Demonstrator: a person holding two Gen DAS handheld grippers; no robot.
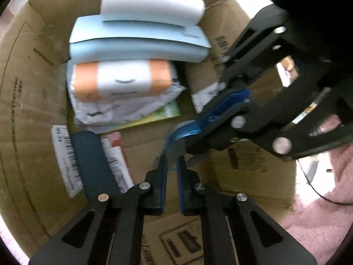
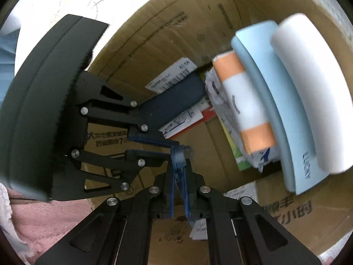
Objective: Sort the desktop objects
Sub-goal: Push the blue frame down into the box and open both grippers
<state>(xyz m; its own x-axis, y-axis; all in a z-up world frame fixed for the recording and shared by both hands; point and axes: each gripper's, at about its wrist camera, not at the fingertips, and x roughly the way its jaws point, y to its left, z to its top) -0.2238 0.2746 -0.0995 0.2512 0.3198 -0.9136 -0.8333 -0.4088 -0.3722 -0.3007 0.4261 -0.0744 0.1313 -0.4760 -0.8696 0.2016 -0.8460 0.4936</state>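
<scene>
Both grippers hang over an open cardboard box [image 1: 33, 84]. My right gripper [image 2: 179, 190] is shut on a blue tape dispenser [image 2: 178, 161]; in the left wrist view the dispenser [image 1: 187, 130] sticks out from that gripper [image 1: 222, 114]. My left gripper [image 1: 171, 165] is almost shut, its tips just below the dispenser's tape end; whether it pinches the tape is unclear. It also shows in the right wrist view [image 2: 167, 146]. In the box lie a white case [image 1: 152, 2], a light blue case [image 1: 136, 42], an orange-and-white pack [image 1: 121, 79] and a dark blue case [image 1: 92, 161].
Printed papers and a green-edged booklet [image 1: 154, 117] lie under the packs on the box floor [image 1: 150, 145]. A pink fluffy cloth [image 1: 320, 216] lies outside the box at the right, with a thin black cable [image 1: 317, 190] across it. The box walls rise all around.
</scene>
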